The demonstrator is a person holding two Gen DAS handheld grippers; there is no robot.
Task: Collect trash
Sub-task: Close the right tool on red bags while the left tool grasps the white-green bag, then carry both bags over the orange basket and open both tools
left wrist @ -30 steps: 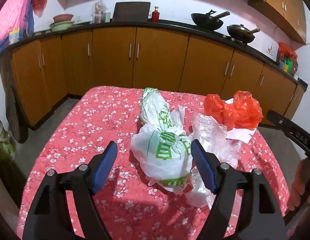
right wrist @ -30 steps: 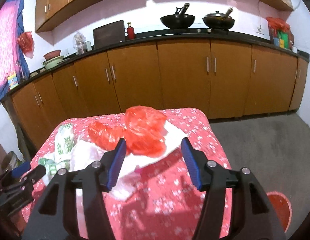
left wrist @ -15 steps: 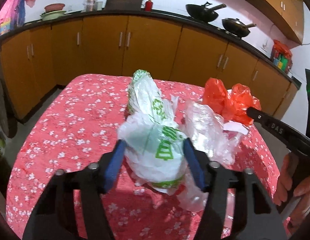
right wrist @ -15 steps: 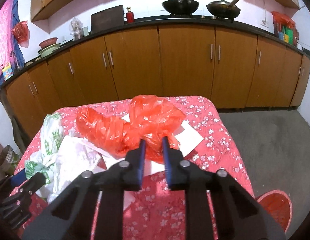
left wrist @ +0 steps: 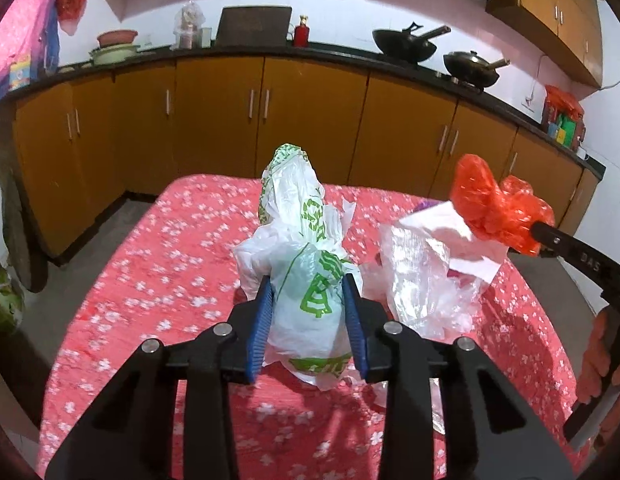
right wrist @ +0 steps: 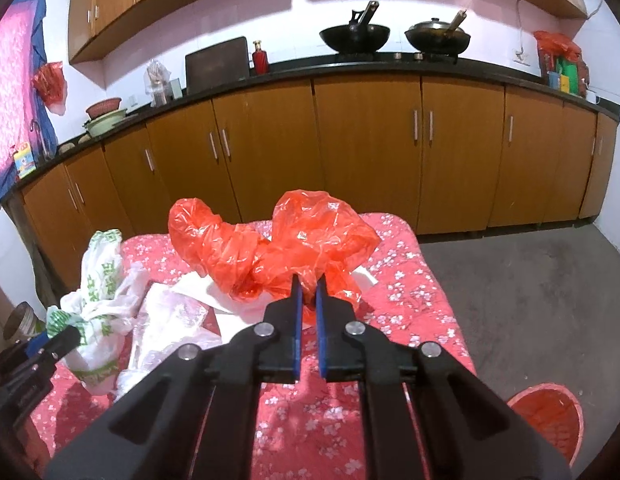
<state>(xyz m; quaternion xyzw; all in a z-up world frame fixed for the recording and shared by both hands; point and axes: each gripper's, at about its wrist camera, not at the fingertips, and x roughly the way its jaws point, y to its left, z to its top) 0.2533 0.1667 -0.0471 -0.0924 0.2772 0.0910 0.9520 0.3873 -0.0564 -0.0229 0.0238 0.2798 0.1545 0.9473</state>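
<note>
My left gripper (left wrist: 307, 286) is shut on a white plastic bag with green print (left wrist: 305, 264), which stands on the red flowered table (left wrist: 149, 280); it also shows in the right wrist view (right wrist: 97, 288). My right gripper (right wrist: 308, 284) is shut on a crumpled red plastic bag (right wrist: 269, 248) and holds it above the table; it shows in the left wrist view (left wrist: 498, 208). A clear plastic bag (left wrist: 422, 280) and a white paper sheet (left wrist: 466, 240) lie between the two bags.
A red bin (right wrist: 546, 416) stands on the grey floor right of the table. Orange kitchen cabinets (right wrist: 370, 152) run along the back wall, with two woks (right wrist: 356, 36) on the counter. A container (right wrist: 19, 320) stands on the floor at the left.
Both grippers moved forward and closed: the left onto the white-and-green bag, the right onto the red bag. The red bag and the white paper have lifted off the table.
</note>
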